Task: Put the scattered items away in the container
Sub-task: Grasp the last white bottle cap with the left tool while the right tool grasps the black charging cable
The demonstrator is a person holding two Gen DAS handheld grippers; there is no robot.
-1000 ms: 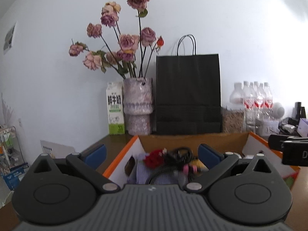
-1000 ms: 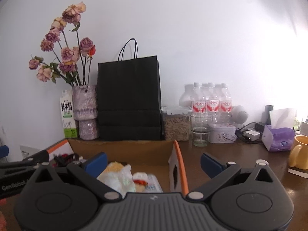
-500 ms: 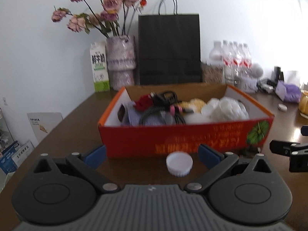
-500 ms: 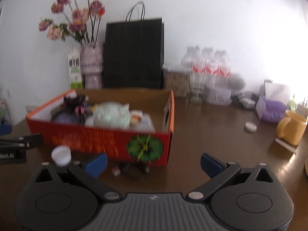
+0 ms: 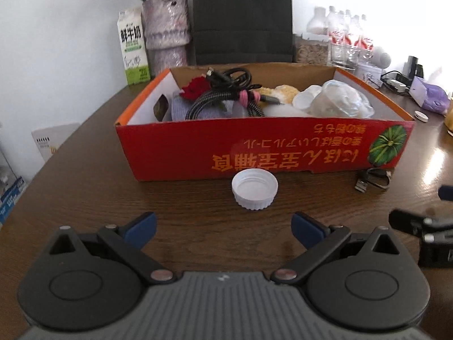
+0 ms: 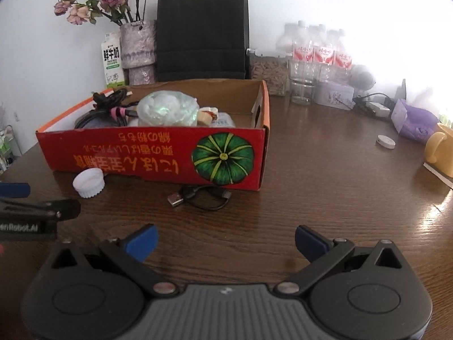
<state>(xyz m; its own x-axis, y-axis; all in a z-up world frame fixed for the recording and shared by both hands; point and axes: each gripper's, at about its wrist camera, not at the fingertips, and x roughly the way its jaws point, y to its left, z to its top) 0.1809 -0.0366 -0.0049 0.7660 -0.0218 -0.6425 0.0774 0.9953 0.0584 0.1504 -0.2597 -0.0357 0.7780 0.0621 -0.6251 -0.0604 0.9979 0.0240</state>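
A red cardboard box [image 5: 263, 153] [image 6: 153, 153] on the brown table holds cables, a plastic bag, a red rose and other items. A white bottle cap [image 5: 254, 188] [image 6: 88, 182] lies on the table just in front of the box. A small black USB cable [image 5: 372, 180] [image 6: 202, 195] lies by the box's pumpkin corner. My left gripper [image 5: 223, 228] is open and empty, a little short of the cap. My right gripper [image 6: 225, 239] is open and empty, short of the cable.
At the back stand a milk carton [image 5: 133, 53], a vase of dried roses [image 5: 165, 32], a black paper bag [image 5: 242, 17] and water bottles [image 6: 320, 51]. To the right are a purple tissue pack [image 6: 414, 120], a yellow mug [image 6: 440, 150] and a small white disc [image 6: 385, 141].
Both grippers have pulled back from above the box and come down low over the table. The cap and the USB cable in front of the box now show. Both stay open.
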